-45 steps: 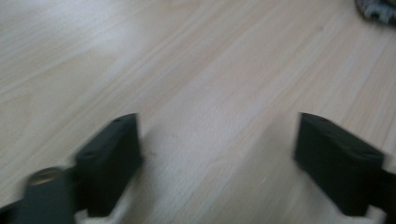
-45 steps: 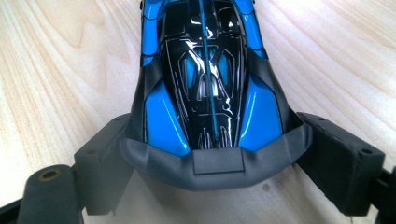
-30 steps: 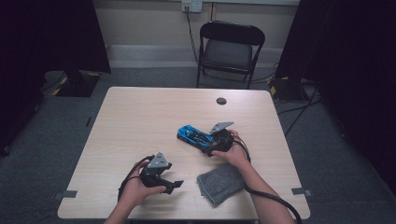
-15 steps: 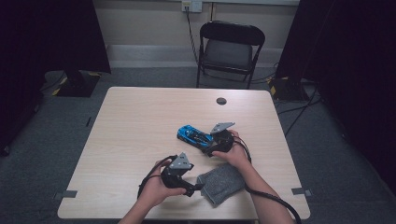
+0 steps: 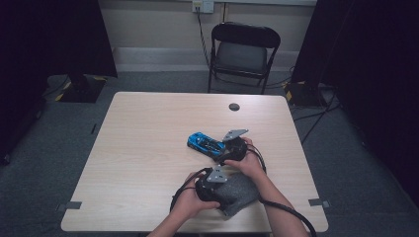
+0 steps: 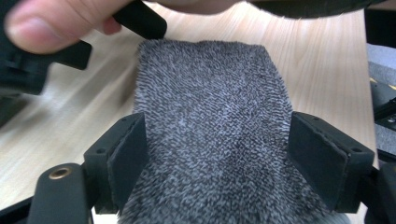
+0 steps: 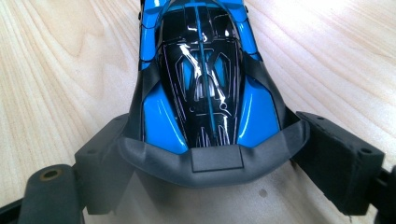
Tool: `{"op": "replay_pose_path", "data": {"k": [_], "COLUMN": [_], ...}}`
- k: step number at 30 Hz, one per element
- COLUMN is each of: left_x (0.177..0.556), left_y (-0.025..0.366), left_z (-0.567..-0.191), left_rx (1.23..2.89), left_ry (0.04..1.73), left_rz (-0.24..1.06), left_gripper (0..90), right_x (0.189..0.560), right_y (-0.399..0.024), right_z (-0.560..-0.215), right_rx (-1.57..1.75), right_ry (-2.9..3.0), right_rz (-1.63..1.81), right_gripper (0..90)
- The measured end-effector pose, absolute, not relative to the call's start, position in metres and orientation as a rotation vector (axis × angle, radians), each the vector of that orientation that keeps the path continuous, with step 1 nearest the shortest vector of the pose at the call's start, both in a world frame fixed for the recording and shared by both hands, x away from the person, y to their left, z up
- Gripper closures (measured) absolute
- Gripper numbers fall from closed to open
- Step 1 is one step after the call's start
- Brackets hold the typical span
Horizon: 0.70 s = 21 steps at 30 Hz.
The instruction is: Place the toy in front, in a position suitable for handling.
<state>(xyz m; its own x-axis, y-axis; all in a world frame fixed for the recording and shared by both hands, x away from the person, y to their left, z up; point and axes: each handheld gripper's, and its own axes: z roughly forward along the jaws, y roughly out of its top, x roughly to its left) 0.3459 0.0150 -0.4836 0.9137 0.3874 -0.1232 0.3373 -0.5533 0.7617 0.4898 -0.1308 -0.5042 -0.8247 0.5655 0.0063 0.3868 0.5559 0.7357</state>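
A blue and black toy car (image 5: 206,143) (image 7: 205,79) sits on the wooden table (image 5: 148,148) right of the middle. My right gripper (image 5: 222,152) (image 7: 215,140) is shut on its grey rear end, a pad against each side. A folded grey cloth (image 5: 243,191) (image 6: 210,116) lies near the front edge. My left gripper (image 5: 228,189) (image 6: 217,154) hangs low over it, jaws wide with the cloth between them. These jaws have just been closing a little, and the pads do not visibly squeeze the cloth.
A small black round disc (image 5: 234,106) lies near the table's far edge. A black folding chair (image 5: 244,49) stands behind the table. In the left gripper view the other hand's thumb (image 6: 32,28) sits close beyond the cloth. Cables trail off the front right corner.
My left hand has moved right along the table's front edge, from bare wood onto the grey cloth. The right gripper and the car have not moved.
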Motion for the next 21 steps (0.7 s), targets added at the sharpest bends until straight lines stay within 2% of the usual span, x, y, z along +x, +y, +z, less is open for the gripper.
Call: {"op": "replay_pose_path", "data": {"k": [8,12,14,15,17,19,21], "left_x": [0.344,0.343,0.344,0.345,0.346,0.349,0.351], "left_y": [0.016,0.016,0.016,0.017,0.019,0.024,0.032], "left_z": [-0.493,-0.492,-0.490,-0.488,-0.485,-0.480,-0.478], "left_rx": [2.269,2.297,2.315,2.328,2.343,2.355,2.338], "left_ry": [0.409,0.409,0.416,0.421,0.449,0.494,0.548], "left_rz": [0.132,0.166,0.174,0.170,0.151,0.113,0.066], "left_gripper": [24.2,38.8,50.6,50.6,65.6,72.9,74.0], "right_x": [0.490,0.489,0.489,0.489,0.489,0.489,0.489], "right_y": [-0.131,-0.131,-0.131,-0.131,-0.131,-0.131,-0.131], "right_z": [-0.504,-0.504,-0.504,-0.504,-0.504,-0.504,-0.504], "right_rx": [0.798,0.802,0.801,0.802,0.802,0.802,0.802], "right_ry": [2.560,2.560,2.560,2.559,2.560,2.559,2.560], "right_rz": [1.126,1.124,1.124,1.124,1.124,1.125,1.124], "right_gripper": [15.7,15.7,15.8,15.7,15.8,15.7,15.8]}}
